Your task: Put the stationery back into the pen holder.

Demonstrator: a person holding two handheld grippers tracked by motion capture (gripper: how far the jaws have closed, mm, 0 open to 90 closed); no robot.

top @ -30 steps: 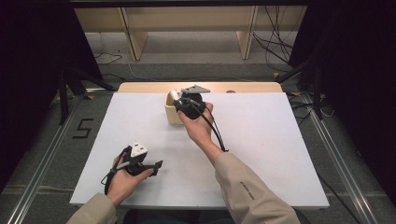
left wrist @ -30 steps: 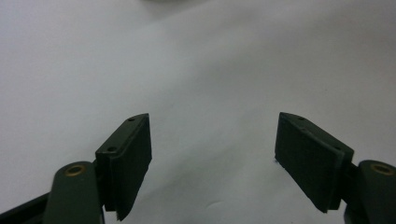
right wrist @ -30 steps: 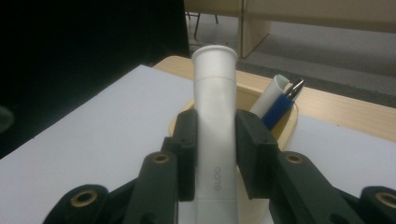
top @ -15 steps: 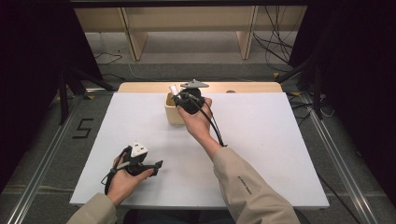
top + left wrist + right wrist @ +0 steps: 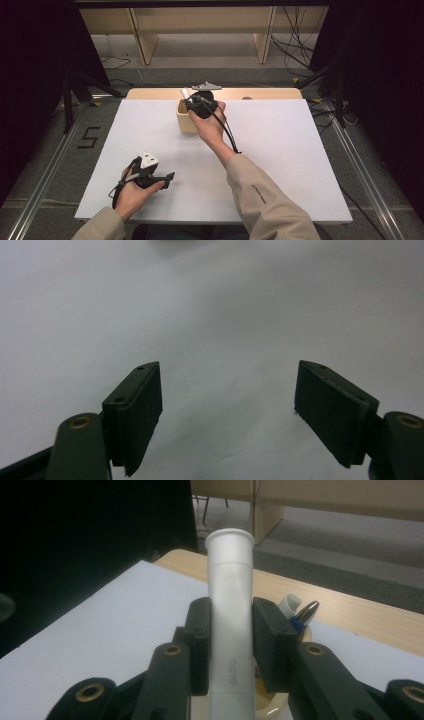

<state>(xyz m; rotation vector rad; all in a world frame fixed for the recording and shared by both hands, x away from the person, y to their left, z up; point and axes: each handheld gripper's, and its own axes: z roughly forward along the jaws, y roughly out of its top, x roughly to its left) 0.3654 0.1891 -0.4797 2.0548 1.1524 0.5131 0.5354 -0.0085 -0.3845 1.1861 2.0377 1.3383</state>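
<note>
White bench (image 5: pixel 300 150): glue stick (image 5: pixel 230 605) clamped by right gripper (image 5: pixel 231 630) fingers over holder cup (image 5: pixel 186 122); release or lift judged next. Left gripper (image 5: pixel 227 410) fingers apart.

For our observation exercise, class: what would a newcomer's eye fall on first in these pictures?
First, the white tube clamped upright in the right gripper, held over the small beige holder at the far side of the white table. Then the left gripper, jaws wide apart, resting near the table's near left edge.
</note>
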